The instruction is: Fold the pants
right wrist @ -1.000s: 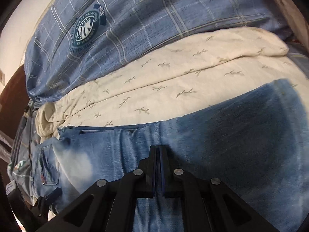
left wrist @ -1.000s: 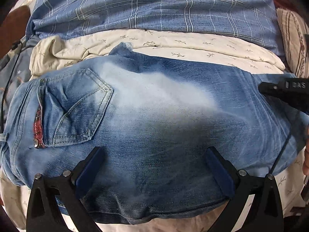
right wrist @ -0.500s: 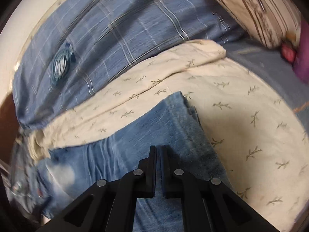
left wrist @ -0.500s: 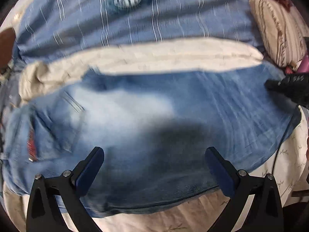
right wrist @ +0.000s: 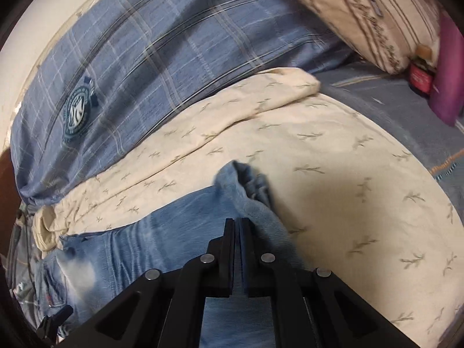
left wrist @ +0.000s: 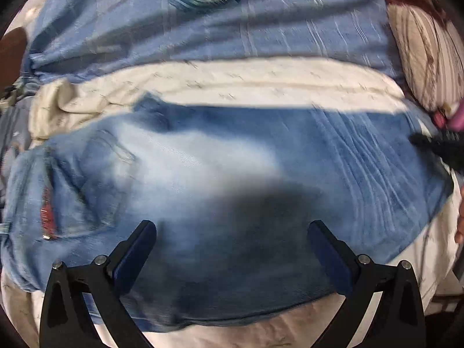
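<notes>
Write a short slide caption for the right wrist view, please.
Right gripper, jaws shut, at the cuff end of the blue jeans lying on a cream leaf-print sheet.

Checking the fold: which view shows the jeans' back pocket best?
Left wrist: the back pocket on the jeans fills a large area, though blurred. Right wrist shows it small and squeezed at the frame's lower left edge.

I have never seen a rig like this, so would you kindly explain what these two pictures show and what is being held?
A person holds a two-finger gripper in each hand, and each carries a forward-looking fisheye camera. The left camera shows the left gripper open above the blue jeans lying on a cream sheet. The right camera shows the right gripper shut, seemingly pinching a fold of denim near the leg end. Behind lie a blue checked blanket and a striped pillow.
</notes>
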A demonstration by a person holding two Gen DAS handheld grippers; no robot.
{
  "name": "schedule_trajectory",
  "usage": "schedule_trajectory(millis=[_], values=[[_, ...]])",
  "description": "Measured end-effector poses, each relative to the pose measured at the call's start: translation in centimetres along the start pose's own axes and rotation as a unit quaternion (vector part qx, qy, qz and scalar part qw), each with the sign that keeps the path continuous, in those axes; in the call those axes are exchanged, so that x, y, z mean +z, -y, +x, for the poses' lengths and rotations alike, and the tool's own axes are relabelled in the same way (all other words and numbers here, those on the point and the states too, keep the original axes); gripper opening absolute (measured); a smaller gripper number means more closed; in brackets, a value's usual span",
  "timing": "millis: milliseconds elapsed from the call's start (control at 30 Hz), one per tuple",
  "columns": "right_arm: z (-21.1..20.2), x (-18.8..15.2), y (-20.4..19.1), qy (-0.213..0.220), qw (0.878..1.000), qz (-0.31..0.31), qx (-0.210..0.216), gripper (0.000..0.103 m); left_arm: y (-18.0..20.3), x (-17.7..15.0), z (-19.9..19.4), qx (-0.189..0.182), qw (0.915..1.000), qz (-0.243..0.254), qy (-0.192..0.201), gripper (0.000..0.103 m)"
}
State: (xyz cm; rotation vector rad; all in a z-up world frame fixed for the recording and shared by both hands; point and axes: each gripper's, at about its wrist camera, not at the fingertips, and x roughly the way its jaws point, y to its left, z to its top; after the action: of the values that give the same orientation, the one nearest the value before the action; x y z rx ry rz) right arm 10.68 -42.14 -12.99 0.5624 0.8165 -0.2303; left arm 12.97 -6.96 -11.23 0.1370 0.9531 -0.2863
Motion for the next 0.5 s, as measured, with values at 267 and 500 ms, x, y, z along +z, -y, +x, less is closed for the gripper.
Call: schedule_trajectory(millis=[267,500], values=[[-2.1,-1.1,1.0,-0.003,1.000,0.013,0.025,0.007,-5.5,0.0,1.5,0.057,0.9947,-0.080,-0.031,0.103],[-3.3,-2.8,-0.3,-0.006,1.000,0.002,0.027,0.007,-4.1,-0.6,1.2,0.054,0.9973,-0.044,-0.021,0.103]])
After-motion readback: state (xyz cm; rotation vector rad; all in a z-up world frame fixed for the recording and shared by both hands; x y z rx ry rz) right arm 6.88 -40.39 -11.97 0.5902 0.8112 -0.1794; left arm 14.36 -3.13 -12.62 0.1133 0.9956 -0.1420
